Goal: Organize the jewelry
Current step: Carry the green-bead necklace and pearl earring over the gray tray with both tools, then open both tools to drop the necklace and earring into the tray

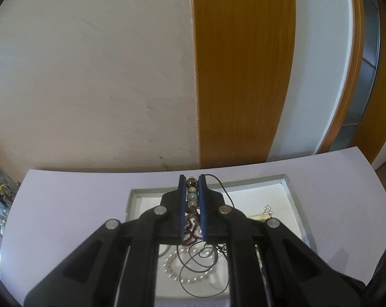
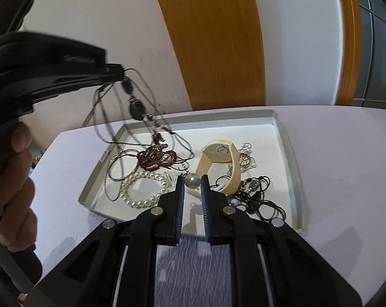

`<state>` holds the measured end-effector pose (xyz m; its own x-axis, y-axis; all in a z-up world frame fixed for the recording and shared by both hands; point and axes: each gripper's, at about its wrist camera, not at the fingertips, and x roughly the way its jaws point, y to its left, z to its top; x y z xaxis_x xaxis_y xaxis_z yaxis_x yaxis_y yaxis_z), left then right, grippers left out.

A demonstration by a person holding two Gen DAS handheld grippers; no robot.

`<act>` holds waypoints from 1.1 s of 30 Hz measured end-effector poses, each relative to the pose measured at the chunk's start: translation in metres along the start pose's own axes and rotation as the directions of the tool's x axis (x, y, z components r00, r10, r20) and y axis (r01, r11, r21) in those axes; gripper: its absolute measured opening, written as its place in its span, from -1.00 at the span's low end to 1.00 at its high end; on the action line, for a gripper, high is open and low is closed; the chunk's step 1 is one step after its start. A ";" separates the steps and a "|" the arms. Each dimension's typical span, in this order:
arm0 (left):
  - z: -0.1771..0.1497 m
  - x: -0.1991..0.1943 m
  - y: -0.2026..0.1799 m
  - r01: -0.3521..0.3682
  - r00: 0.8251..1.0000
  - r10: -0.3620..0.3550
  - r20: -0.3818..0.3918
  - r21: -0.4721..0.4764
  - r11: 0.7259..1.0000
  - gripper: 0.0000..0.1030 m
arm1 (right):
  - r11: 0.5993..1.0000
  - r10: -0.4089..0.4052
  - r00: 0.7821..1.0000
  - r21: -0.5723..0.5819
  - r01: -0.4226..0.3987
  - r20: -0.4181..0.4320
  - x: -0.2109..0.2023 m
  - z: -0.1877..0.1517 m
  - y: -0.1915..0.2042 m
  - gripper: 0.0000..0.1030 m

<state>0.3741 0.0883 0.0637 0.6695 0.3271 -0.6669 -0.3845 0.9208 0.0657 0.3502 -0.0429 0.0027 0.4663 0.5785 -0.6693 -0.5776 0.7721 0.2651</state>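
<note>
The person's left hand (image 2: 12, 179) is wrapped around the handle of the left gripper (image 1: 192, 180), holding it up in the air above the far-left corner of the shallow white cardboard tray (image 2: 286, 138), with the gripper pointing out level toward the wall. Its blue-padded fingers are nearly closed, pinching a dark cord necklace with green and brown beads (image 2: 136, 107). The beads are sitting right between the pads in the left wrist view, and the rest of the necklace is dangling down in loops, with the lower end reaching the tray near a dark red beaded bracelet (image 2: 156, 160).

The right gripper (image 2: 192, 179) is coming in low from the near edge of the tray, angled down into it. Its fingers are only a little apart and are squeezing a round silver-grey bead (image 2: 192, 181) right at the tips, over the middle of the tray.

There's some printed black lettering on the tray floor just behind that bead, but it's too small and blurry for me to read.

Also lying in the tray: a white pearl bracelet (image 2: 144, 188) toward the near-left corner, a cream-coloured wristwatch with a rubbery strap (image 2: 221, 153) in the middle, and a tangle of black cord with pale beads (image 2: 257, 194) by the right edge. The tray itself is sitting on a white table (image 2: 346, 168).
</note>
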 end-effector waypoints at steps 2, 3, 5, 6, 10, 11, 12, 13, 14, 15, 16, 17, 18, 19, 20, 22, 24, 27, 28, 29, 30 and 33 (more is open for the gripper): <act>-0.002 0.011 -0.002 0.006 1.000 -0.006 -0.012 0.000 1.000 -0.82 | 1.000 -0.003 1.000 -0.001 0.003 -0.006 0.005 -0.001 0.000 -0.73; -0.003 0.015 -0.002 0.007 1.000 -0.007 -0.015 0.001 1.000 -0.82 | 1.000 -0.004 1.000 -0.002 0.004 -0.008 0.008 -0.001 0.000 -0.73; -0.006 0.023 -0.003 0.004 1.000 -0.004 -0.023 0.004 1.000 -0.81 | 1.000 -0.005 1.000 -0.002 0.005 -0.015 0.012 -0.003 0.000 -0.73; -0.007 0.026 -0.004 0.005 1.000 -0.005 -0.027 0.003 1.000 -0.81 | 1.000 -0.006 1.000 -0.002 0.006 -0.017 0.014 -0.003 0.000 -0.73; -0.008 0.037 -0.003 0.004 0.999 -0.004 -0.043 -0.002 1.000 -0.81 | 1.000 -0.009 1.000 0.001 0.009 -0.027 0.020 -0.005 0.000 -0.73; -0.008 0.040 -0.003 0.002 0.999 -0.003 -0.046 -0.004 1.000 -0.81 | 1.000 -0.010 1.000 0.003 0.010 -0.029 0.021 -0.005 0.000 -0.73; -0.008 0.041 -0.003 0.002 0.999 -0.003 -0.048 -0.007 1.000 -0.81 | 1.000 -0.011 1.000 0.004 0.011 -0.029 0.022 -0.005 0.000 -0.73; -0.009 0.040 0.000 0.002 0.999 -0.002 -0.049 -0.009 1.000 -0.81 | 1.000 -0.013 0.999 0.005 0.013 -0.030 0.022 -0.005 0.000 -0.73; -0.010 0.042 -0.001 0.001 0.999 -0.001 -0.050 -0.011 1.000 -0.81 | 1.000 -0.013 0.999 0.006 0.013 -0.031 0.023 -0.004 0.000 -0.73; -0.010 0.045 -0.001 -0.001 0.999 0.000 -0.053 -0.013 1.000 -0.81 | 1.000 -0.013 0.999 0.006 0.013 -0.032 0.023 -0.004 0.000 -0.73; -0.010 0.046 -0.002 0.000 0.998 -0.001 -0.056 -0.015 1.000 -0.81 | 1.000 -0.013 0.999 0.005 0.014 -0.032 0.024 -0.003 0.001 -0.73; -0.011 0.048 -0.001 -0.002 0.998 0.001 -0.058 -0.016 1.000 -0.81 | 1.000 -0.013 0.999 0.004 0.013 -0.032 0.024 -0.003 0.001 -0.73; -0.011 0.050 -0.002 -0.002 0.998 0.001 -0.060 -0.018 1.000 -0.81 | 1.000 -0.014 0.999 0.005 0.014 -0.032 0.025 -0.004 0.002 -0.73; -0.012 0.053 -0.003 -0.001 0.998 0.000 -0.062 -0.019 1.000 -0.81 | 1.000 -0.014 0.999 0.007 0.014 -0.033 0.026 -0.004 0.002 -0.73; -0.013 0.054 -0.002 -0.005 0.998 0.003 -0.066 -0.022 1.000 -0.81 | 1.000 -0.014 0.999 0.008 0.015 -0.033 0.027 -0.003 0.001 -0.73; -0.014 0.057 -0.001 -0.007 0.998 0.005 -0.069 -0.026 1.000 -0.83 | 1.000 -0.016 0.999 0.014 0.017 -0.032 0.027 -0.003 0.000 -0.73; -0.016 0.060 0.002 -0.013 0.997 0.010 -0.076 -0.036 0.999 -0.83 | 1.000 -0.018 0.999 0.016 0.019 -0.032 0.027 -0.004 -0.002 -0.73; -0.018 0.062 0.005 -0.017 0.997 0.014 -0.082 -0.040 0.999 -0.83 | 1.000 -0.022 0.999 0.012 0.022 -0.030 0.026 -0.005 -0.001 -0.73; -0.018 0.063 0.005 -0.018 0.996 0.015 -0.084 -0.038 0.999 -0.83 | 1.000 -0.022 0.999 0.010 0.022 -0.030 0.026 -0.004 -0.001 -0.73; -0.019 0.063 0.005 -0.018 0.996 0.015 -0.084 -0.037 0.999 -0.83 | 1.000 -0.022 0.999 0.009 0.022 -0.030 0.026 -0.005 0.000 -0.73; -0.019 0.063 0.005 -0.018 0.996 0.015 -0.084 -0.036 0.999 -0.83 | 1.000 -0.021 0.999 0.009 0.022 -0.030 0.026 -0.005 0.000 -0.73; -0.020 0.063 0.007 -0.017 0.996 0.014 -0.086 -0.041 0.999 -0.83 | 1.000 -0.021 0.999 0.011 0.022 -0.028 0.024 -0.005 0.000 -0.72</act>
<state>0.4011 0.1107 0.0079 0.6070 0.3201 -0.7274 -0.4215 0.9056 0.0468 0.3578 -0.0299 -0.0166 0.4596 0.5543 -0.6939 -0.5597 0.7874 0.2583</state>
